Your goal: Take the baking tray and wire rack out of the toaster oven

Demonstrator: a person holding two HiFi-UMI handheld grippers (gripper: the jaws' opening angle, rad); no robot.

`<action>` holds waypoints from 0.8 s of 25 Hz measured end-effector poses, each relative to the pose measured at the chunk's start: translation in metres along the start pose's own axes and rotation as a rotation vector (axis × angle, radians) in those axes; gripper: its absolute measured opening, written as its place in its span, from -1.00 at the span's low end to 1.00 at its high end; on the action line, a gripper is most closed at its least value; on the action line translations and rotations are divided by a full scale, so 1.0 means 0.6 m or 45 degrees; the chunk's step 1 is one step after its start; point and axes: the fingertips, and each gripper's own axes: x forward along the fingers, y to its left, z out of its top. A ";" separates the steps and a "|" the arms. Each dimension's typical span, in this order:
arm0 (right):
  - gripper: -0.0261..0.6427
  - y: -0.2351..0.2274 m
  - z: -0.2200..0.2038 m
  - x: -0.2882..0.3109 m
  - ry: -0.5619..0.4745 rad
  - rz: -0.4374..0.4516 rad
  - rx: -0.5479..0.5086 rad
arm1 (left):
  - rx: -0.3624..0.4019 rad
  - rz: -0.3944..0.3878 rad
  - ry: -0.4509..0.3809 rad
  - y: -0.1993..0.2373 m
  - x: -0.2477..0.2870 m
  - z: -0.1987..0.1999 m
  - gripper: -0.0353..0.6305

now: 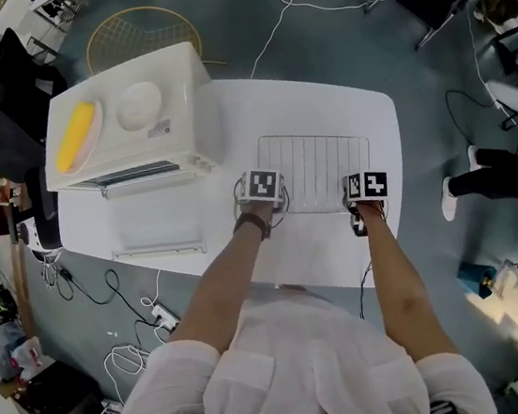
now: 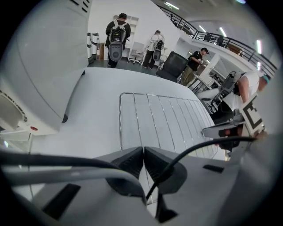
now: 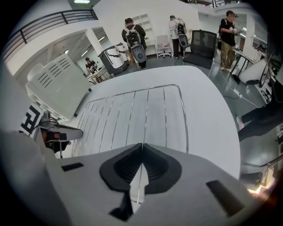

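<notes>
The chrome wire rack (image 1: 316,170) lies low over the white table (image 1: 320,98), to the right of the white toaster oven (image 1: 124,115). My left gripper (image 1: 268,200) is shut on a wire at the rack's near left corner, and in the left gripper view its jaws (image 2: 143,152) meet over the rack (image 2: 163,119). My right gripper (image 1: 362,199) is shut on the near right edge, where a thin wire of the rack (image 3: 141,114) runs between its closed jaws (image 3: 142,148). No baking tray shows in any view.
The oven's glass door (image 1: 154,234) hangs open toward me at the left. A plate with a yellow item (image 1: 77,135) and a white bowl (image 1: 138,103) rest on the oven's top. Cables and chairs lie on the floor around the table.
</notes>
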 end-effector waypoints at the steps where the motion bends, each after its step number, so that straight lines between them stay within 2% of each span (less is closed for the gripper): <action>1: -0.90 0.001 0.001 0.002 0.001 0.006 0.006 | 0.016 0.021 -0.002 0.008 -0.001 0.005 -0.84; 4: -0.90 0.003 0.004 0.005 -0.004 -0.007 0.028 | 0.066 0.110 -0.034 0.035 -0.006 0.022 -0.84; 7: -0.89 0.004 0.006 0.007 -0.005 -0.039 0.003 | 0.032 0.072 -0.029 0.023 0.002 0.021 -0.84; 9: -0.88 0.005 0.003 0.006 0.005 -0.048 -0.030 | 0.039 0.085 -0.035 0.024 0.005 0.020 -0.84; 13: -0.77 0.012 0.006 0.007 0.002 -0.007 -0.034 | 0.033 0.077 -0.070 0.020 0.008 0.029 -0.84; 17: -0.66 0.015 0.007 -0.001 -0.010 -0.005 -0.063 | 0.049 0.111 -0.059 0.027 -0.005 0.028 -0.83; 20: -0.66 0.015 0.015 -0.006 -0.026 -0.006 -0.072 | 0.035 0.085 -0.097 0.019 -0.017 0.038 -0.80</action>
